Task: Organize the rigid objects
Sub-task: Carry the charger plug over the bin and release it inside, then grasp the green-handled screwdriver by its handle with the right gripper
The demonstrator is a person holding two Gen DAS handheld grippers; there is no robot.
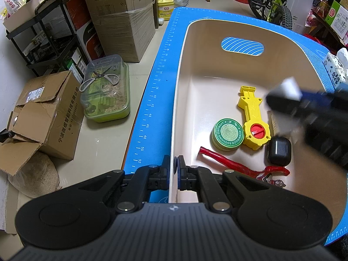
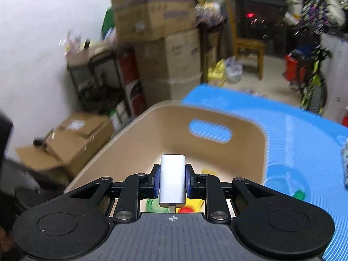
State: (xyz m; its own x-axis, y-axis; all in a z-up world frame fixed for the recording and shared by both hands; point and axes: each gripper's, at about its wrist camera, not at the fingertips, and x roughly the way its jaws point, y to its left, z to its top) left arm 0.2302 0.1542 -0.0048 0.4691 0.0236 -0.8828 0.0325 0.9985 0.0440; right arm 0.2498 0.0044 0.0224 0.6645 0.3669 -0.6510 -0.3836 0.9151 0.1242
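My left gripper (image 1: pixel 175 168) is shut on the near-left wall of a beige bin (image 1: pixel 217 25) that stands on a blue mat (image 1: pixel 155 91). Inside the bin lie a yellow toy launcher (image 1: pixel 252 117), a round green tin (image 1: pixel 227 133), a black case (image 1: pixel 278 151) and a red tool (image 1: pixel 235 164). My right gripper (image 1: pixel 282 96), blurred by motion, hangs over the bin's right side, shut on a white block (image 1: pixel 289 87). In the right wrist view the white block (image 2: pixel 173 179) stands upright between the blue pads of the right gripper (image 2: pixel 173 174), above the bin (image 2: pixel 134 143).
A tissue pack (image 1: pixel 336 69) lies on the mat right of the bin. On the floor to the left are cardboard boxes (image 1: pixel 46 117) and a clear container with scissors on top (image 1: pixel 106 91). A bicycle (image 1: pixel 274 2) stands behind. A small green thing (image 2: pixel 299 194) lies on the mat.
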